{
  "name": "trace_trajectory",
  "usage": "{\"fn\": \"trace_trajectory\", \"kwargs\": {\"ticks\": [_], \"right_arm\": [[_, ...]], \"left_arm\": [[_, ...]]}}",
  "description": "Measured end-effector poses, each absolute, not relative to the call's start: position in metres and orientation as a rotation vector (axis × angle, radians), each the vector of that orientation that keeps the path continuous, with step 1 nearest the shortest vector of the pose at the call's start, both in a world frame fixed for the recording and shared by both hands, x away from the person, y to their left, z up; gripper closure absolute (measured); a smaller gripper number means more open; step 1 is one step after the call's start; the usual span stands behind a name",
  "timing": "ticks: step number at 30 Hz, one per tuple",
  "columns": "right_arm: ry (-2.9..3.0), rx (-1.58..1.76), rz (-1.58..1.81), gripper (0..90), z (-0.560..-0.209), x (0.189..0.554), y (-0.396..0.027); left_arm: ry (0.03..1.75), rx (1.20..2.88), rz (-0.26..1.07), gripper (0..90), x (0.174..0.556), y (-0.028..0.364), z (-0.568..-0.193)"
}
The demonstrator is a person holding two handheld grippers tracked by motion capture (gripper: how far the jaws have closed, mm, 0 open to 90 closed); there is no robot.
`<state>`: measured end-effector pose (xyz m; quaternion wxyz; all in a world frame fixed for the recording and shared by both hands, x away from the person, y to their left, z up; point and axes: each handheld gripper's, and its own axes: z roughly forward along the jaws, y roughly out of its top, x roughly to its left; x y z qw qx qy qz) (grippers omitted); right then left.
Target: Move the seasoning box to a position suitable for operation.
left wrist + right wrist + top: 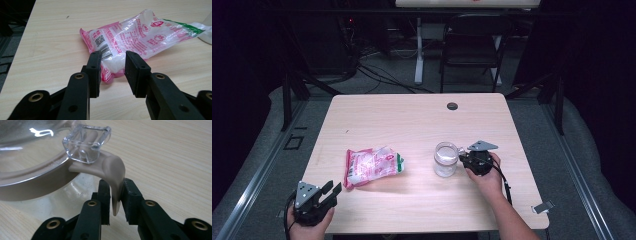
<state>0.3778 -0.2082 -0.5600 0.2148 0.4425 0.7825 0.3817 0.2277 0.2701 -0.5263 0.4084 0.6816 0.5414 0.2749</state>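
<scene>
High view: one pink-and-white plastic bag of white grains and one clear lidded jug sit apart on the wooden table. Left gripper view: left gripper part-open, empty, short of the bag. Right gripper view: right gripper pinches the jug's beige handle. Bag unopened; filling likely ahead.

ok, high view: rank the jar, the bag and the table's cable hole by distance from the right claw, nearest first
1. Jar: right beside the right claw, on its left; the claw is at the jar's handle.
2. Cable hole: toward the table's far edge, beyond the jar.
3. Bag: on the table's left half, past the jar.
</scene>
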Motion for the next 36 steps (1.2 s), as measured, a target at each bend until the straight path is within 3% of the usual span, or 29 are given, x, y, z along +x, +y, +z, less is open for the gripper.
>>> {"fn": "trace_trajectory", "kwargs": {"ticks": [26,36], "right_arm": [[2.211,1.184,1.020,80.2,-0.557,0.363,-0.209],[2.241,1.165,1.000,79.2,-0.555,0.328,-0.209]], "left_arm": [[1.296,1.774,0.671,65.9,0.240,0.252,-0.527],[1.176,1.839,0.627,65.3,0.258,0.221,-0.526]]}}
